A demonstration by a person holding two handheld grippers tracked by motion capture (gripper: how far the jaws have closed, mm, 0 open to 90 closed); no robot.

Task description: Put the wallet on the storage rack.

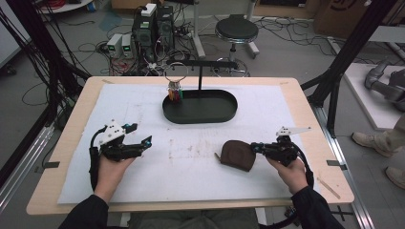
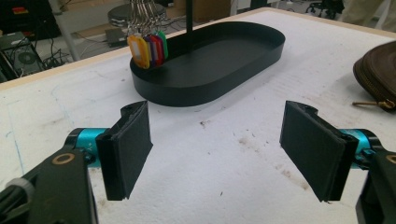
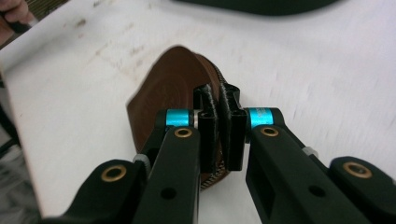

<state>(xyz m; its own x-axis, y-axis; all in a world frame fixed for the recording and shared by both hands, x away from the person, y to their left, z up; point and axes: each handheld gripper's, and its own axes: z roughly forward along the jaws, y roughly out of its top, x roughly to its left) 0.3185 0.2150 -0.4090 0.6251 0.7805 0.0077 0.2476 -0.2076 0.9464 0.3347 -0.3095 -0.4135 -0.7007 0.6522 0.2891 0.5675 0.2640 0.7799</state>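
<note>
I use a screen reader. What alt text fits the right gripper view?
The right tool is shut on the edge of a brown leather pouch lying on a white mat; a black tray's rim shows at the top.

Right gripper (image 3: 219, 122) jaws covered the near rim of the brown pouch (image 3: 168, 88), so the grip point was hidden. Pouch (image 2: 379, 77) was cut by the left gripper view's right edge. Key tags (image 1: 175, 94) at the tray's (image 1: 224, 114) left end were too small to read.
</note>
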